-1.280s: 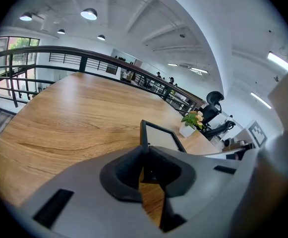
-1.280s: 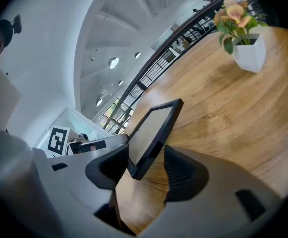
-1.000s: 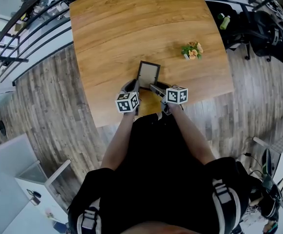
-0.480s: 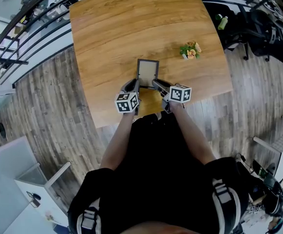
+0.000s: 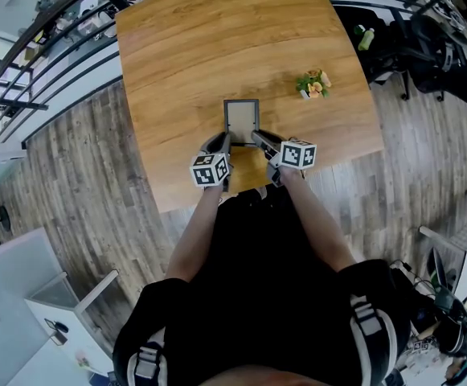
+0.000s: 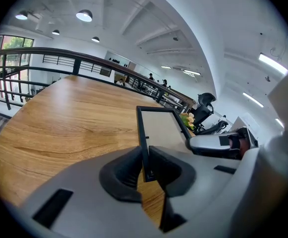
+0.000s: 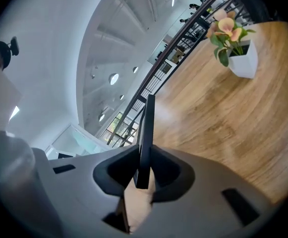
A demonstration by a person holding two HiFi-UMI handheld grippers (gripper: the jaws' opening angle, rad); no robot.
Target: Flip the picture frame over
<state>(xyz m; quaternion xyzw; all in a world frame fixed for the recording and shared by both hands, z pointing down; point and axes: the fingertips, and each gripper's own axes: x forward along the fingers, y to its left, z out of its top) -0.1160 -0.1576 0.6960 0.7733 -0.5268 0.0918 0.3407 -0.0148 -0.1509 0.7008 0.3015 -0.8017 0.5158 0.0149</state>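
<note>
Now left tool, just-closed right tool pinch picture frame's near corners, seemingly; plant well apart.

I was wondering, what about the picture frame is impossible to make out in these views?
Head view: picture frame too small to tell front from back.
Right gripper view: seen edge-on, neither face shows.
Left gripper view: its other face is turned away, hidden by the frame itself.

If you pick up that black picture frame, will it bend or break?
The black rectangular picture frame is probably stiff: its edges look straight all round. It looks thin edge-on, so likely light, and apt to tip if stood up. Its pale middle may be glass, so possibly breakable; I can't tell.
</note>
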